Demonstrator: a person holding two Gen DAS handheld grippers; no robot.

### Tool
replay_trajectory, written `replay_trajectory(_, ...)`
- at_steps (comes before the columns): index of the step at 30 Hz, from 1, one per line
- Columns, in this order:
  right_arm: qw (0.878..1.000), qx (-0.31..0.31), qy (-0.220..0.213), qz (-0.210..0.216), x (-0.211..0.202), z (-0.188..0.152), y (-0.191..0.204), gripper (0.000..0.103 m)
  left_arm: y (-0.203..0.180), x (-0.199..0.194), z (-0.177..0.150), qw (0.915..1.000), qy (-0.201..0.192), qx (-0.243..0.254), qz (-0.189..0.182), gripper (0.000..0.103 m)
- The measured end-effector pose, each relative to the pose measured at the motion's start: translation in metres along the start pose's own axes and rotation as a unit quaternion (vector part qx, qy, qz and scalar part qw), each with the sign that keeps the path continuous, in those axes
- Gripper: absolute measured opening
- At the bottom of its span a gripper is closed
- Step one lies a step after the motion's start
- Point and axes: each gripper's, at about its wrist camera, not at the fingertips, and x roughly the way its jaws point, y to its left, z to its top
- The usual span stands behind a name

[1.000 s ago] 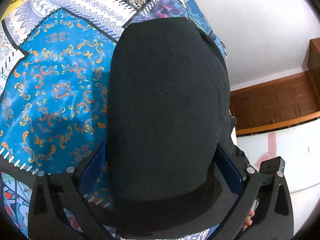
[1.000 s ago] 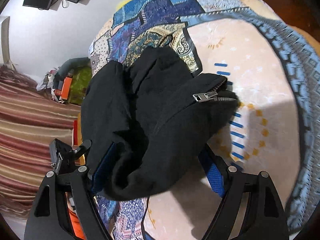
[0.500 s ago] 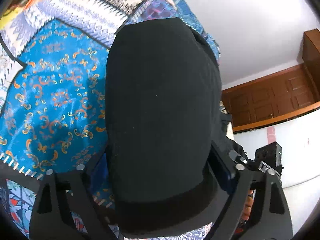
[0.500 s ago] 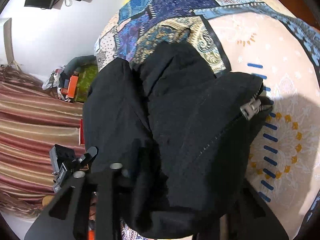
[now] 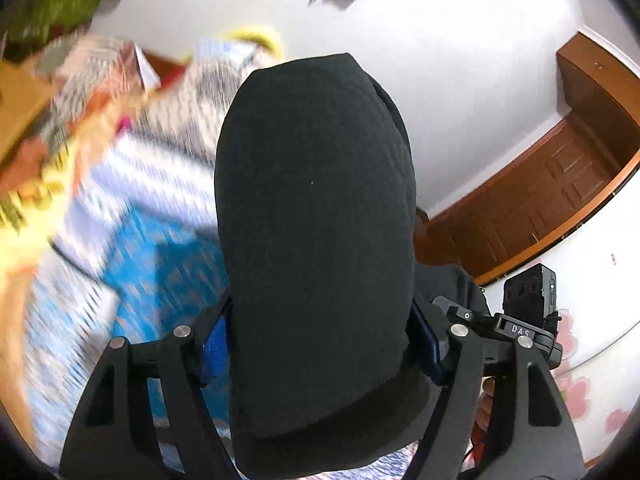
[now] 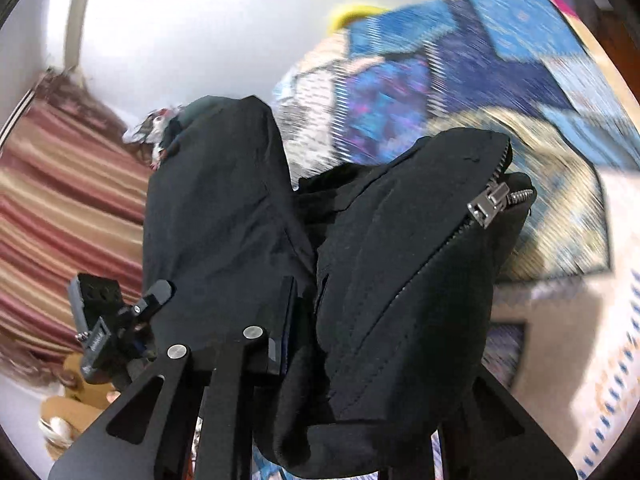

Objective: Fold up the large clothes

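Observation:
A large black garment (image 5: 316, 216) fills the left wrist view, bunched thick between my left gripper's (image 5: 320, 340) blue pads (image 5: 214, 344), which press on it from both sides. In the right wrist view the same black garment (image 6: 400, 272), with a metal zipper pull (image 6: 490, 204), is clamped in my right gripper (image 6: 380, 340); one pad (image 6: 282, 320) shows against the cloth, and the other is hidden under it. Both grippers hold the garment lifted above the patterned patchwork bedspread (image 6: 460, 92), which also shows in the left wrist view (image 5: 152, 256).
A striped curtain (image 6: 72, 208) hangs at the left of the right wrist view. A wooden wardrobe (image 5: 560, 200) and white wall are behind in the left wrist view. Clutter lies at the bed's far end (image 5: 52, 12). The background is motion-blurred.
Both grippers have lifted and tilted upward with the garment; the bedspread has dropped lower in view and more wall shows. The right gripper has closed tighter on the cloth.

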Motion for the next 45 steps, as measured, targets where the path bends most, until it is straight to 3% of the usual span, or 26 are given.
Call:
replay_trajectory(6,1.0,-0.028,0.006,-0.003,0.054,0.019,0.03,0.018,0.046,-0.011,0.042,0.9995,-0.022,0.021,0.008,0.074)
replay_trajectory(10,0.999,-0.025,0.032,-0.021,0.112,0.025,0.028,0.018,0.094,0.006,0.051,0.9995,-0.009,-0.009,0.029,0.074)
replay_trajectory(14,0.996,0.002,0.077,-0.048,0.178,0.023,0.008,0.017,0.15,0.038,0.044,0.996,0.024,-0.055,0.066,0.074)
replay_trajectory(17,0.992,0.018,0.106,-0.072,0.217,0.013,-0.011,0.018,0.195,0.069,0.029,0.988,0.066,-0.09,0.107,0.076)
replay_trajectory(20,0.991,0.019,0.112,-0.071,0.227,0.008,-0.019,0.025,0.22,0.066,0.018,0.9908,0.053,-0.101,0.072,0.079)
replay_trajectory(23,0.989,0.012,0.123,-0.083,0.222,0.007,-0.017,0.03,0.212,0.06,0.015,0.9902,0.053,-0.091,0.091,0.08)
replay_trajectory(26,0.986,-0.005,0.119,-0.118,0.206,0.005,-0.013,0.038,0.2,0.056,0.014,0.986,0.046,-0.075,0.141,0.08)
replay_trajectory(29,0.985,-0.026,0.105,-0.137,0.178,-0.001,-0.005,0.038,0.176,0.041,0.009,0.9798,0.038,-0.044,0.191,0.08)
replay_trajectory(32,0.983,-0.052,0.089,-0.155,0.15,-0.005,0.009,0.038,0.162,0.025,0.01,0.9785,0.028,-0.026,0.202,0.08)
replay_trajectory(36,0.977,-0.118,0.031,-0.175,0.105,-0.012,0.05,0.038,0.112,-0.026,0.003,0.9775,-0.011,0.015,0.21,0.08)
replay_trajectory(39,0.972,-0.165,-0.026,-0.165,0.065,-0.022,0.09,0.038,0.071,-0.067,-0.003,0.9755,-0.049,0.047,0.21,0.08)
replay_trajectory(42,0.966,-0.201,-0.084,-0.138,0.024,-0.034,0.133,0.038,0.013,-0.121,-0.017,0.9666,-0.112,0.09,0.212,0.08)
replay_trajectory(45,0.952,-0.241,-0.152,-0.115,-0.025,-0.057,0.17,0.038,-0.035,-0.162,-0.036,0.9545,-0.162,0.127,0.216,0.08)
